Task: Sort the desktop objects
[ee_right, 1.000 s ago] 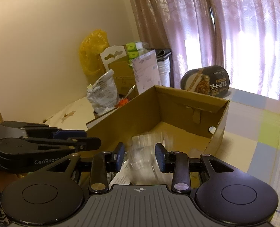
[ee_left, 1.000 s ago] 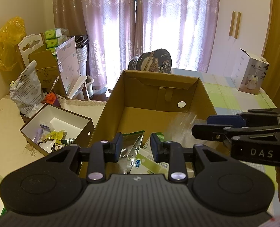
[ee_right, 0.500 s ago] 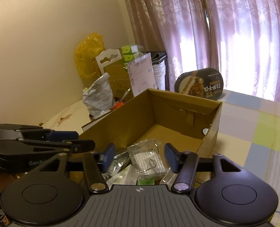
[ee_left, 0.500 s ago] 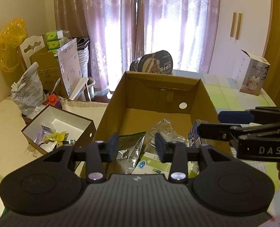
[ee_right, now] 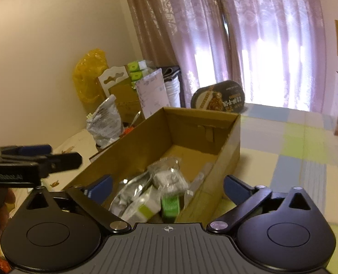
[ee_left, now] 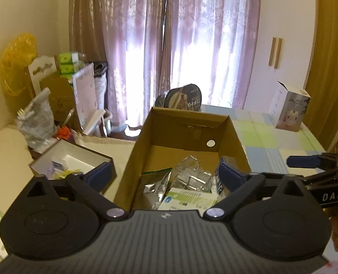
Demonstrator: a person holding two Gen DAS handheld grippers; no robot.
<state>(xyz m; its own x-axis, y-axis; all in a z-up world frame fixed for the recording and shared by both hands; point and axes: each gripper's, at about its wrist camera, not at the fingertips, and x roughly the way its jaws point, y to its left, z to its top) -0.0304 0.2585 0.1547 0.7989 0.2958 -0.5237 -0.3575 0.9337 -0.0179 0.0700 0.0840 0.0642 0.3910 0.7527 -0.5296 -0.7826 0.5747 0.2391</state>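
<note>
Our right gripper hangs with its blue-padded fingers spread wide and empty above the open brown cardboard box, where a clear plastic packet, a crinkled silver foil pouch and a green ribbed item lie together.

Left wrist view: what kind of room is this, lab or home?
Likely a home room, not a lab: floor-length lilac patterned curtains over a bright window, a pastel checked tablecloth, and household clutter including a yellow plastic bag by the wall.

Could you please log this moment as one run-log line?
left claw: open, empty | right claw: open, empty | clear packet: in cardboard box
</note>
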